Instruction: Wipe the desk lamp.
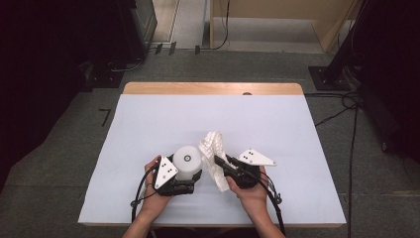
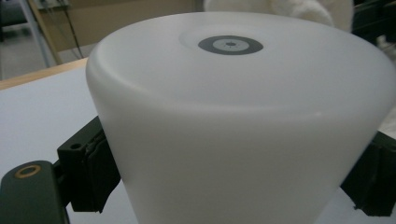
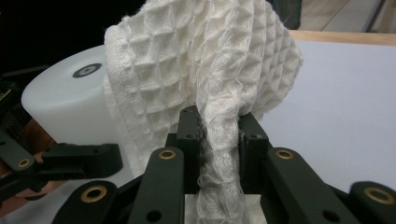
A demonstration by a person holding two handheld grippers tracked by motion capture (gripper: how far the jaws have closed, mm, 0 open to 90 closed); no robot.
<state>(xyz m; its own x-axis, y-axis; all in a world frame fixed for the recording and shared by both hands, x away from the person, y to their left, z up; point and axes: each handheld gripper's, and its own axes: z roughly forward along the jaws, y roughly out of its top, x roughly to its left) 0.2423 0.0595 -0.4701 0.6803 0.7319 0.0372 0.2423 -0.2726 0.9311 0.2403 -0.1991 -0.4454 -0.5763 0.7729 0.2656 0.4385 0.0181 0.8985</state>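
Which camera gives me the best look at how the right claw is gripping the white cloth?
The right gripper view: the right claw is shut on a bunched fold of the waffle cloth. The high view shows the cloth standing beside the white container; the left gripper view catches just a blurred edge.

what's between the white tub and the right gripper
The waffle-weave cloth: in the high view it hangs bunched between the white tub and the right gripper, whose jaws pinch it.

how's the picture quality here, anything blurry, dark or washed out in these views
High view: table evenly lit, surroundings almost black, small details soft. Left gripper view: white container very close, slightly soft and bright, background blurred. Right gripper view: waffle cloth sharp, upper-left corner dark.
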